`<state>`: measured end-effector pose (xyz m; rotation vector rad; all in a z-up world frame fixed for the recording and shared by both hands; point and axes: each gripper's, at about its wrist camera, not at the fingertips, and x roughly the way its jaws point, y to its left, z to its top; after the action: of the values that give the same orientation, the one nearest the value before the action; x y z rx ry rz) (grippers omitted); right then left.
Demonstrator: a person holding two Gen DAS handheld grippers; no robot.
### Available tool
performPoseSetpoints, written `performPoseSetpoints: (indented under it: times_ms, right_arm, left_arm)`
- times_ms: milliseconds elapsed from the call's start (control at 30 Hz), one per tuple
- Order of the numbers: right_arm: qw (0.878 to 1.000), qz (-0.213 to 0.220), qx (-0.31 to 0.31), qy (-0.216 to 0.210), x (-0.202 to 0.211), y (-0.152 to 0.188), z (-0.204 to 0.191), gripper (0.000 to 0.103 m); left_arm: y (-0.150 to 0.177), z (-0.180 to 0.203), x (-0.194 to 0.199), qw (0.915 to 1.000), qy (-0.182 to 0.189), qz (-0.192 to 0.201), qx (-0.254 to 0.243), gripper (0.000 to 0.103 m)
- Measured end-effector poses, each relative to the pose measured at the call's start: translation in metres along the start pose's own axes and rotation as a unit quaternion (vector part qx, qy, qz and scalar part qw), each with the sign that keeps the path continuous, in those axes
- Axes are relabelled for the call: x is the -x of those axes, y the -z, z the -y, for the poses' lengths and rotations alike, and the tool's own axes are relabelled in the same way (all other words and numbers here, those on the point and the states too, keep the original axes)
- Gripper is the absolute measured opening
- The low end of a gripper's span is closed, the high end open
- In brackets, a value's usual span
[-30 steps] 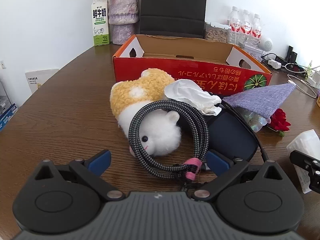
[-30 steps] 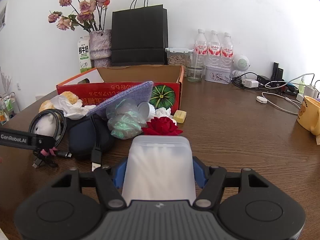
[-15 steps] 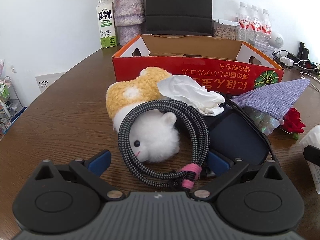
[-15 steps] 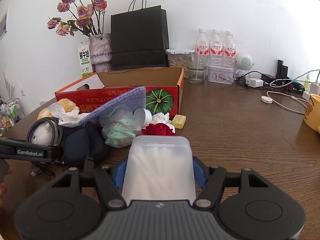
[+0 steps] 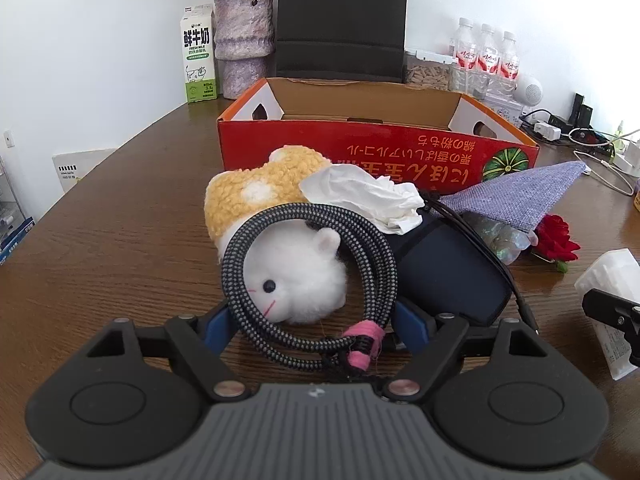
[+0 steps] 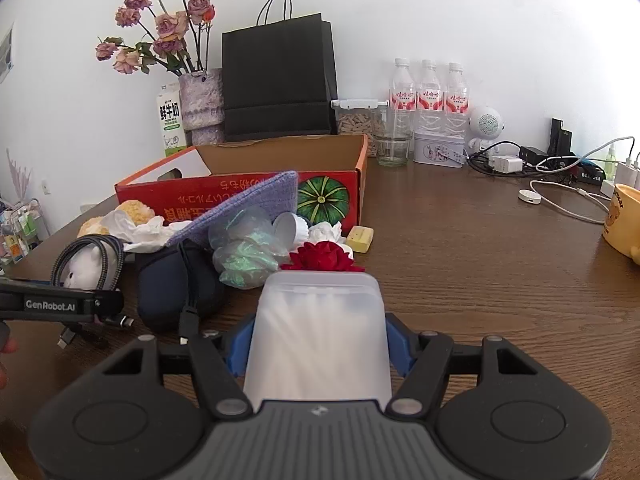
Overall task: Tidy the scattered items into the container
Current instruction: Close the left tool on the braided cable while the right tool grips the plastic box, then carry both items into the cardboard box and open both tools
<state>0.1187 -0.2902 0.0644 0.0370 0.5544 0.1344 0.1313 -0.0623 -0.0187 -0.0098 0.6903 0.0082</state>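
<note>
A coiled black-and-grey braided cable (image 5: 308, 280) with a pink tie lies around a white and yellow plush toy (image 5: 296, 276), in front of the red cardboard box (image 5: 360, 152). My left gripper (image 5: 316, 320) straddles the near part of the coil and its jaws are closing, the blue pads close against the coil's sides. Behind lie a crumpled tissue (image 5: 360, 196), a dark blue pouch (image 5: 448, 276), a purple cloth bag (image 5: 516, 196) and a red rose (image 5: 556, 236). My right gripper (image 6: 318, 336) is shut on a translucent white plastic box (image 6: 318, 320), just in front of the rose (image 6: 320, 256).
Behind the red box (image 6: 240, 184) stand a milk carton (image 5: 198, 60), a vase of dried flowers (image 5: 244, 44), a black paper bag (image 6: 278, 80) and water bottles (image 6: 428, 92). Chargers and cables (image 6: 560, 196) and a yellow mug (image 6: 622, 216) sit at the right.
The left gripper has come forward over the cable coil and its jaws have narrowed around it. The right gripper still holds the white box in the same place.
</note>
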Motion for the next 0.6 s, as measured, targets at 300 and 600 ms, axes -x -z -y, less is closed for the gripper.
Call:
performPoseSetpoints:
  times_ms: [300,600]
  right_arm:
    - [1.0,0.016,0.009,0.005,0.016,-0.004,-0.013,0.065]
    - [0.998,0.053,0.015,0.017,0.029,-0.03,-0.021,0.065]
  left_arm:
    - [-0.001,-0.011,0.019,0.9995,0.019,0.025,0.009,0.082]
    - [-0.02,-0.026,0.032,0.9975,0.041,0.053,0.022,0.082]
